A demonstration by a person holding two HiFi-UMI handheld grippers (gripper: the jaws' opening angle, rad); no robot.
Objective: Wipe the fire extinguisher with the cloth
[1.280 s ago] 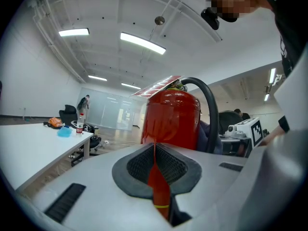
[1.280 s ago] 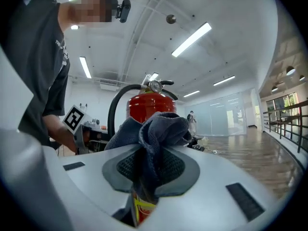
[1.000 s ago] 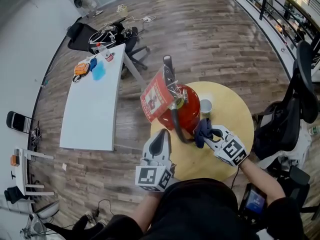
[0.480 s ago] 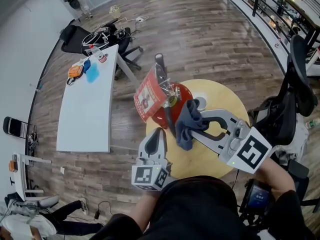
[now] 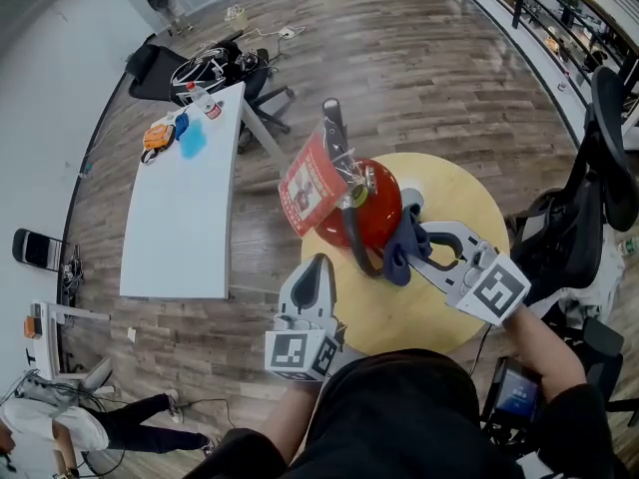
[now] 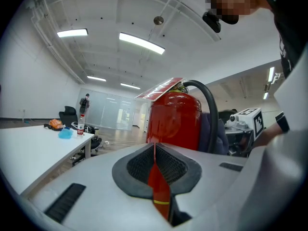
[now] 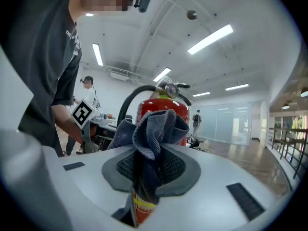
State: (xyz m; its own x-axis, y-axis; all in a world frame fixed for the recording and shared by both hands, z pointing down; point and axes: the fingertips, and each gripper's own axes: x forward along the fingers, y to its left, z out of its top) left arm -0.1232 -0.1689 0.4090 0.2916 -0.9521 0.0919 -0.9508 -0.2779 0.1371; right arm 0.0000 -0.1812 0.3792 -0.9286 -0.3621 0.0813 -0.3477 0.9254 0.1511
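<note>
A red fire extinguisher (image 5: 371, 208) with a black hose and a red tag stands upright on the round wooden table (image 5: 459, 208). My right gripper (image 5: 421, 247) is shut on a dark blue cloth (image 5: 403, 243), which rests against the extinguisher's right side. In the right gripper view the cloth (image 7: 155, 134) bunches up between the jaws, with the extinguisher (image 7: 163, 109) right behind it. My left gripper (image 5: 318, 285) is shut and holds nothing, just left of the table's near edge. The left gripper view has the extinguisher (image 6: 174, 119) straight ahead, with the cloth (image 6: 215, 134) at its right.
A white cup (image 5: 411, 203) stands on the round table behind the extinguisher. A long white table (image 5: 185, 208) with a bottle and small items is at the left. Black office chairs (image 5: 589, 218) stand at the right, a railing at the far right.
My right gripper has come down from its raised position and brought the cloth against the extinguisher's right side. The left gripper has stayed in place.
</note>
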